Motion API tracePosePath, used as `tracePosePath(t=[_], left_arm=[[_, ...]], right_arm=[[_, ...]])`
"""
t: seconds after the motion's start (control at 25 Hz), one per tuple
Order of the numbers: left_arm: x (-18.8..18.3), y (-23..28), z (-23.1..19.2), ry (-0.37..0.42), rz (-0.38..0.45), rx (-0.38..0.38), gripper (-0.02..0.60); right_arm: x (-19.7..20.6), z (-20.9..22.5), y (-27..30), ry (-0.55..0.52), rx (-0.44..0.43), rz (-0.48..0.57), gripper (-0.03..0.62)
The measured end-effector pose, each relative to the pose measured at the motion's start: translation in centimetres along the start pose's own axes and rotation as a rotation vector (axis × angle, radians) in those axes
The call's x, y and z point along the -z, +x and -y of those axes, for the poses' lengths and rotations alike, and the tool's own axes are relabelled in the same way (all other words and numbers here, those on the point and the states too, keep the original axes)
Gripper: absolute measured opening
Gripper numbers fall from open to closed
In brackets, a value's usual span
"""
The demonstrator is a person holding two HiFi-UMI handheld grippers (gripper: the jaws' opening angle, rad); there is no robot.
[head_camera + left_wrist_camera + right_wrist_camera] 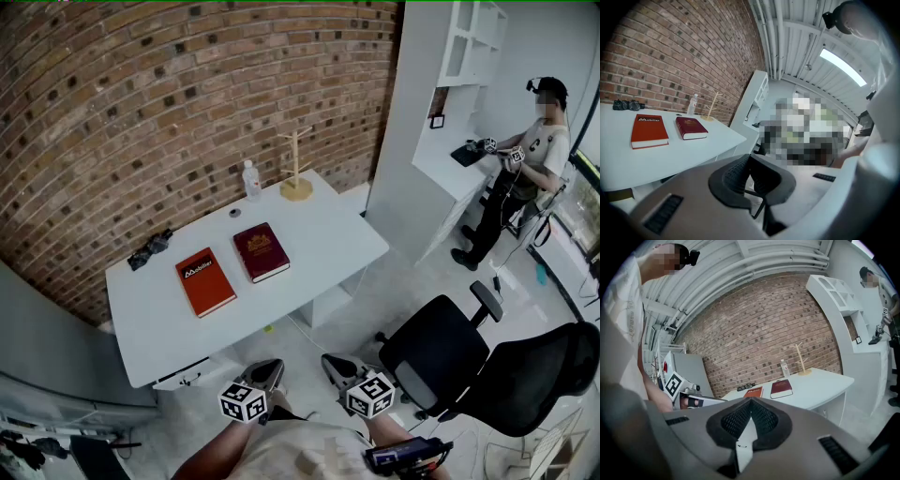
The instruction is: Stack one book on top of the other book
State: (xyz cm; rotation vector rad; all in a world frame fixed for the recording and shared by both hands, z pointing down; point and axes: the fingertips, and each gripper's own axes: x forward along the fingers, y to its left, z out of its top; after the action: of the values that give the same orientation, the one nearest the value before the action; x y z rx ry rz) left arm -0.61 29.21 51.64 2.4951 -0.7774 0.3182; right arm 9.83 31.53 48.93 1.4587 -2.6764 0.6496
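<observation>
I am holding both grippers low and close to my body, well short of the white table (328,246), since no reach toward the books is under way. The left gripper (750,157) is sitting with its jaws pressed together and nothing between them. The right gripper (751,401) is likewise closed at the tips and empty (neither is touching anything). Both are pointing slightly downward toward the table, which is keeping the books in each gripper view. The orange book (205,281) is lying flat, cover up, on the left part of the table. The dark red book (261,251) is lying flat just to its right and a little farther away, with a narrow strip of bare tabletop separating them. Neither book is resting on the other, so I am judging the stack as not yet begun. The water bottle (251,178) and wooden stand (296,180) are standing along the far edge, well apart from the books, so I am expecting no obstruction there. I am judging that a gripper will need to open before taking either book by an edge.
</observation>
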Motion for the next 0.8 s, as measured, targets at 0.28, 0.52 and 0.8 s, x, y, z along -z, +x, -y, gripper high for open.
tracePosePath(t=[0.28, 0.52, 0.8], left_arm=[[-0.1, -1.0, 1.8, 0.049, -0.001, 0.041, 0.020], [-0.1, -2.0, 2.4, 0.061, -0.002, 0.032, 0.020], [0.0, -2.1, 1.7, 0.059, -0.007, 0.014, 0.020]], right_arm=[[-0.2, -0.7, -2.2, -0.001, 0.043, 0.039, 0.021], [-0.3, -1.6, -2.5, 0.006, 0.027, 0.050, 0.020], [-0.2, -0.9, -2.7, 0.046, 0.050, 0.069, 0.021]])
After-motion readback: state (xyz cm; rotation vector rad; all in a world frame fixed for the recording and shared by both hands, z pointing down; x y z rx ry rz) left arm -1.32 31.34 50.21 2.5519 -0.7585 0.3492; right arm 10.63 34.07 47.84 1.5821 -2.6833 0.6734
